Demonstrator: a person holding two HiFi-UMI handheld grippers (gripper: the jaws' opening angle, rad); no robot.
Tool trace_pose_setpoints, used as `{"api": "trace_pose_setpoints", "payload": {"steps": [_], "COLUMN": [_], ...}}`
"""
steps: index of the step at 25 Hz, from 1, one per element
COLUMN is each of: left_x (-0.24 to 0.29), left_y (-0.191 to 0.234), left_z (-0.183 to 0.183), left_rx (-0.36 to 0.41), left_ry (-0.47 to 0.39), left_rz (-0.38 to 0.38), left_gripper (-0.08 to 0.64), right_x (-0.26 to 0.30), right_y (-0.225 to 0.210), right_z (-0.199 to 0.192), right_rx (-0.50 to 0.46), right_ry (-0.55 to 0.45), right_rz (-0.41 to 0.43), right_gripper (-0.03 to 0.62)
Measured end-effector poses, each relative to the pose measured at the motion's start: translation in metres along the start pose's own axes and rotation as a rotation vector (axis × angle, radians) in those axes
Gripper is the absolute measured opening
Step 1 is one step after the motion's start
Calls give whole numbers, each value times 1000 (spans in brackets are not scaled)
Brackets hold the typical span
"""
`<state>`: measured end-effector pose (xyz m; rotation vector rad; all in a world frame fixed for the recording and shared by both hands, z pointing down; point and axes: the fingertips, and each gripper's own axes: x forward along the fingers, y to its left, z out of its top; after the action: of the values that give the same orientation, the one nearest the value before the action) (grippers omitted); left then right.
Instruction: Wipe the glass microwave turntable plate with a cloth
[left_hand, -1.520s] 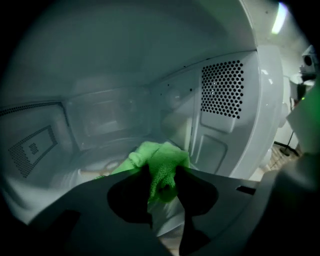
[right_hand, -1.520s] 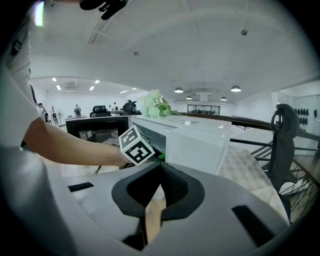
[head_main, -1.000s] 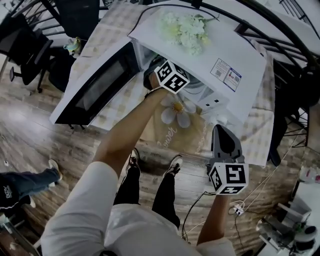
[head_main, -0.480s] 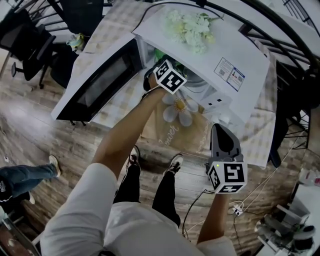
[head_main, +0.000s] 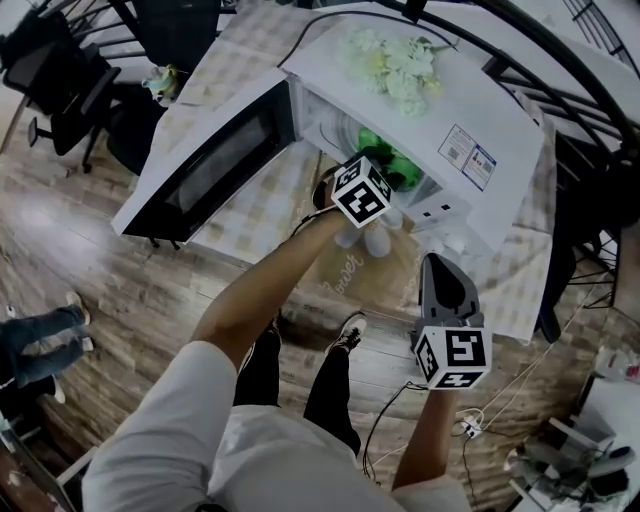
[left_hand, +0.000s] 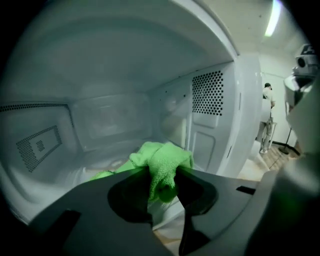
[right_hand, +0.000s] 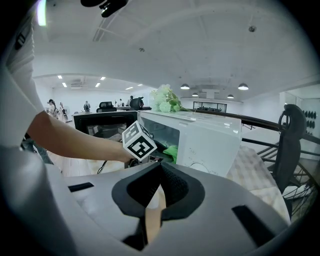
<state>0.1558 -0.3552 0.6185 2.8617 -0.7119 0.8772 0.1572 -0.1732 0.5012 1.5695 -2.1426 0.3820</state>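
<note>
The white microwave (head_main: 470, 110) stands with its door (head_main: 215, 165) swung open to the left. My left gripper (head_main: 375, 180) is at the mouth of the oven, shut on a green cloth (head_main: 385, 165). In the left gripper view the green cloth (left_hand: 162, 162) is pinched between the jaws and bunches out over the oven floor (left_hand: 95, 167). The glass turntable plate is too faint to make out there. My right gripper (head_main: 445, 270) hangs shut with nothing in it, off the table's front edge, right of the microwave. The right gripper view shows the microwave (right_hand: 205, 137) and the cloth (right_hand: 172, 150).
A bunch of pale flowers (head_main: 395, 55) lies on top of the microwave. A daisy-print mat (head_main: 350, 265) covers the checked tablecloth (head_main: 250, 205) in front of it. Black chairs (head_main: 60, 80) stand at far left, cables (head_main: 470, 425) trail on the wooden floor, and another person's legs (head_main: 35, 340) show at left.
My left gripper has drawn back and to the right, from deep in the oven to its mouth, so the green cloth now shows in the head view. The right gripper has stayed put.
</note>
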Motion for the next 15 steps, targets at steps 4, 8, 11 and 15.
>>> {"api": "trace_pose_setpoints", "payload": {"steps": [4,8,11,15], "left_x": [-14,-18,-12,0], "left_y": [28,103,132,117], "left_z": [15,1,-22,-18], "left_rx": [37,21,-84,-71], "left_ry": [-82,-3,65,66], "left_rz": [124,343,351,289], "left_gripper": [137,138,140,140], "right_x": [0,2,2,3], "right_y": [-1,-3,-4,-7], "right_z": [1,-5,-11,-17], "right_rx": [-3,2,5,13], "right_ry": [2,13,27,42], "right_rz": [-5,-8,-4,-6], "right_gripper": [14,14,14,14]}}
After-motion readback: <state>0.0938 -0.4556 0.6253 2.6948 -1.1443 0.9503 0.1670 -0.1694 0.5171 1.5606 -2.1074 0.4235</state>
